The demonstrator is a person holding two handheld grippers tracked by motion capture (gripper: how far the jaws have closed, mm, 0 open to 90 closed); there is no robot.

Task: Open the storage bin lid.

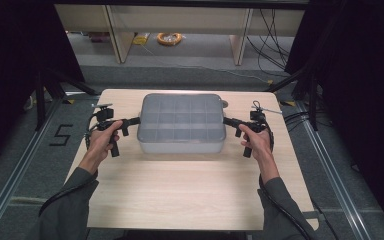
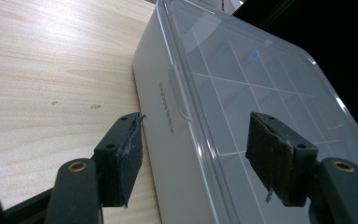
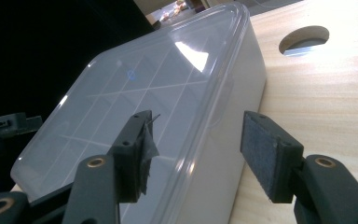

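While a lidded, divided plastic organizer box (image 1: pixel 181 123) sits mid-table (image 1: pixel 180 200), the left gripper (image 1: pixel 131 121) and right gripper (image 1: pixel 230 121) flank its short ends, jaws spread wide, gripping nothing.

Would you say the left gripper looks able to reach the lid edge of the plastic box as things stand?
Probably yes. The left gripper is open at the box's left side, its fingers straddling the lid edge, with nothing between them.
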